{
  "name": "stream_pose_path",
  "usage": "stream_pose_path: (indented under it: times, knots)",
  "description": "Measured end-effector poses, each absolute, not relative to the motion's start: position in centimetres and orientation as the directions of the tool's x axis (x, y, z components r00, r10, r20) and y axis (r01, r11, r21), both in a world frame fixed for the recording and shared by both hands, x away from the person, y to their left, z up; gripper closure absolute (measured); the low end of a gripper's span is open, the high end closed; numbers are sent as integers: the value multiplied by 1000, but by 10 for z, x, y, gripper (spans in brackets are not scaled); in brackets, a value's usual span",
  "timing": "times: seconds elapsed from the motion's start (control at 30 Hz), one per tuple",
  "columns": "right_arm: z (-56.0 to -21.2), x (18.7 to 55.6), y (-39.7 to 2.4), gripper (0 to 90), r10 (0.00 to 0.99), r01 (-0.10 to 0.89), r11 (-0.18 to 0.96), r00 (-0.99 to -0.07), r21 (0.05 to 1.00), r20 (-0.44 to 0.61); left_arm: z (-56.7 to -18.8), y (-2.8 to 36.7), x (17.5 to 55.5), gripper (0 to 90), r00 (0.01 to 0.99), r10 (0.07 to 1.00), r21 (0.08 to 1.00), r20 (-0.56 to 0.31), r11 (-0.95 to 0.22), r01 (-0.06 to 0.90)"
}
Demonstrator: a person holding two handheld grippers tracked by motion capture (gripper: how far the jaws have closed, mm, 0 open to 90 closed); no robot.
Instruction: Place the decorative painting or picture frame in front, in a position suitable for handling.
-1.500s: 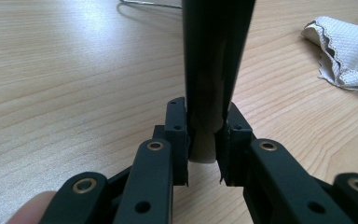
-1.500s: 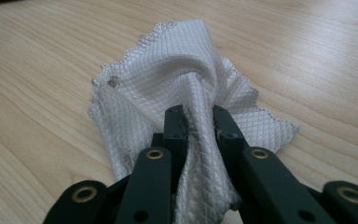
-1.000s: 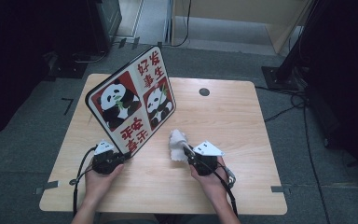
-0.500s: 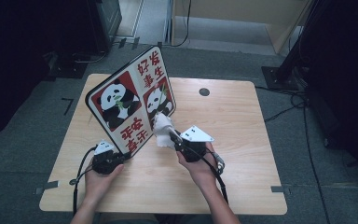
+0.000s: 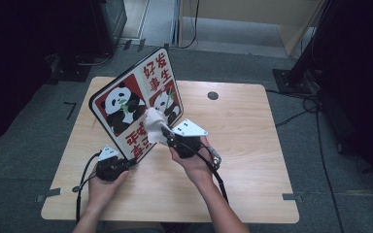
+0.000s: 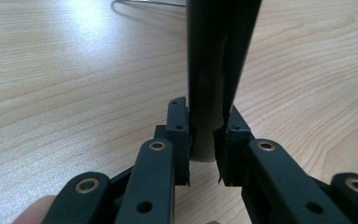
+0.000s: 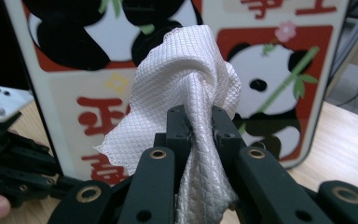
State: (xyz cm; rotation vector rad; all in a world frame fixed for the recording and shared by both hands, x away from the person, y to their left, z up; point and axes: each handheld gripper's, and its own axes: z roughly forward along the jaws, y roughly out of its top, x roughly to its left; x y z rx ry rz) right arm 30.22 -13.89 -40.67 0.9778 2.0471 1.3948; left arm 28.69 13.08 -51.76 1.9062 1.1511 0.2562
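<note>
A board [image 5: 126, 104] printed with pandas and red characters stands tilted on the wooden table [image 5: 252, 145]. My left gripper [image 5: 125, 165] is shut on its lower corner. In the left gripper view the jaws [image 6: 205, 140] clamp the board's dark edge [image 6: 212, 70] just above the tabletop. My right gripper [image 5: 165, 132] is shut on a bunched white cloth [image 5: 153, 124], raised in front of the board's printed face. In the right gripper view the cloth [image 7: 182, 84] bulges from between the jaws [image 7: 199, 123] right before the board [image 7: 279, 70]; whether it touches I cannot tell.
A round black grommet [image 5: 212, 95] sits in the table's far side. Bare wood lies to the right of my right hand. Cables [image 5: 296, 116] and a dark stand base [image 5: 291, 77] lie on the grey floor to the right.
My right gripper has lifted the cloth off the table and carried it up and left to the board's face. The left gripper and the board have stayed put.
</note>
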Motion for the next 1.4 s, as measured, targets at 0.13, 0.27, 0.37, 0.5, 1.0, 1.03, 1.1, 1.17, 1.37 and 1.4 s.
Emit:
stream_pose_path:
  times: [0.13,0.27,0.37,0.5,1.0,1.03,1.1,1.17,1.37,1.4]
  knots:
    - [-400,305,-129,813,759,277,231,-651,933,5,-518,131,287,789,551,797,761,-248,-192,619]
    - [-394,307,-119,813,749,264,221,-662,939,10,-518,131,288,791,552,794,760,-254,-189,622]
    - [-391,308,-113,812,739,253,212,-673,944,14,-518,131,288,791,550,795,758,-255,-189,624]
    - [-385,308,-104,811,704,215,193,-710,957,18,-518,131,288,791,551,795,758,-256,-189,624]
    - [-373,317,-88,810,694,185,182,-720,966,7,-518,131,288,791,551,794,757,-257,-189,626]
    - [-373,318,-88,811,698,183,184,-716,966,3,-518,131,288,791,551,794,757,-257,-189,625]
    - [-372,321,-89,810,699,179,186,-715,966,-2,-518,131,288,791,552,793,757,-257,-190,625]
    - [-370,323,-90,810,703,179,181,-711,967,-1,-518,131,288,791,552,793,757,-257,-190,625]
    - [-358,333,-99,810,724,167,154,-690,974,4,-518,131,288,792,553,792,757,-258,-190,625]
    - [-357,334,-100,810,726,168,151,-687,974,6,-518,131,288,791,554,792,757,-257,-191,625]
